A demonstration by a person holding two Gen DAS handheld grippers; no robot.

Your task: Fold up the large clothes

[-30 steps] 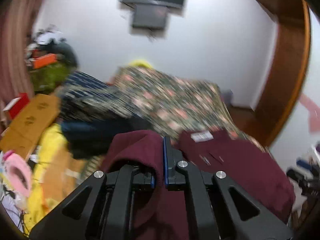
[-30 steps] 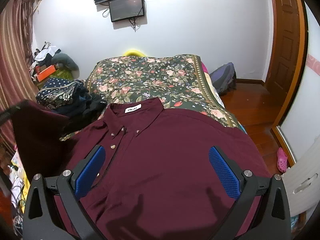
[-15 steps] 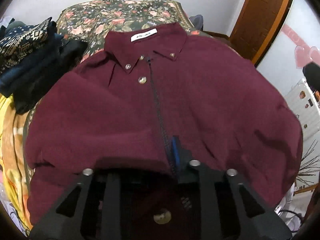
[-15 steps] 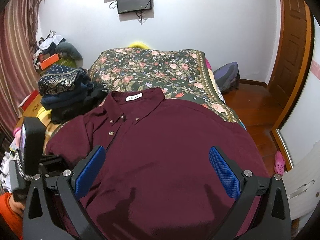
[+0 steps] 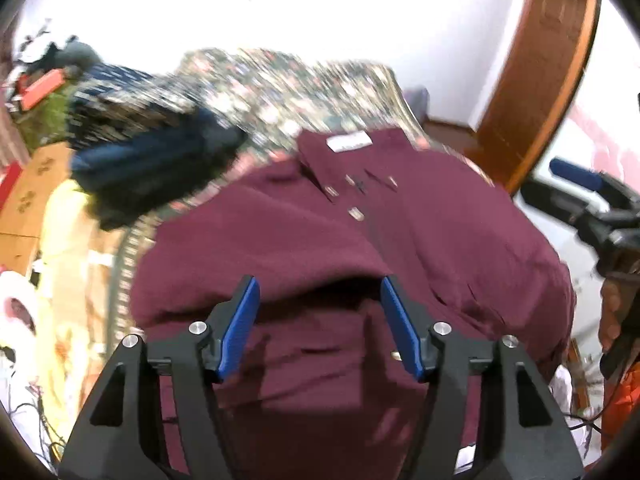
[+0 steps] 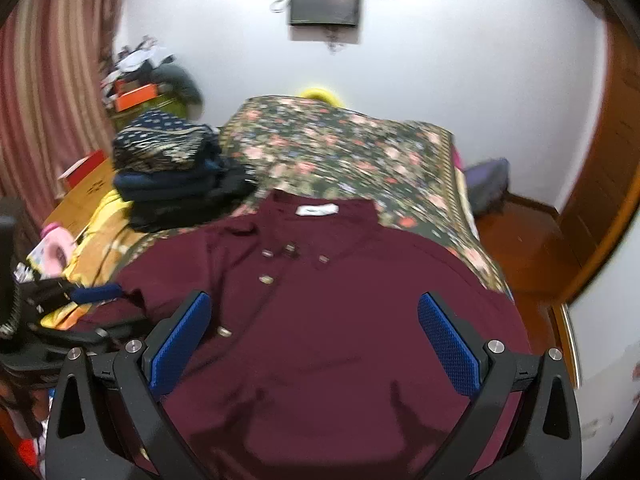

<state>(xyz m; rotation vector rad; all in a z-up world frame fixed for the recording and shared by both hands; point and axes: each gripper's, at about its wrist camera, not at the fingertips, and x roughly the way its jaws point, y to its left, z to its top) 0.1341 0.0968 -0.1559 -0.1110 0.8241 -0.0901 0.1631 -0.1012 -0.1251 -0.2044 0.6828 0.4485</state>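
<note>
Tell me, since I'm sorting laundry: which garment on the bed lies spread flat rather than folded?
The maroon button-up shirt with the white collar label lies spread flat at the near end; the dark folded clothes, topped by a navy patterned piece, sit stacked beside its collar.

Maroon shirt (image 6: 340, 320) with a white neck label (image 6: 317, 210), spread over a dark floral bedspread (image 6: 340, 152) of pink blooms. Blue pads (image 6: 448, 344) on black grippers. Navy patterned clothes stack (image 6: 168, 164), pink-striped curtain (image 6: 44, 92), white wall (image 6: 460, 72), brown door (image 5: 536, 80).

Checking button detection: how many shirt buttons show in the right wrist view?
5 on the maroon shirt: three by the collar, two down the placket. Folds may hide more.
</note>
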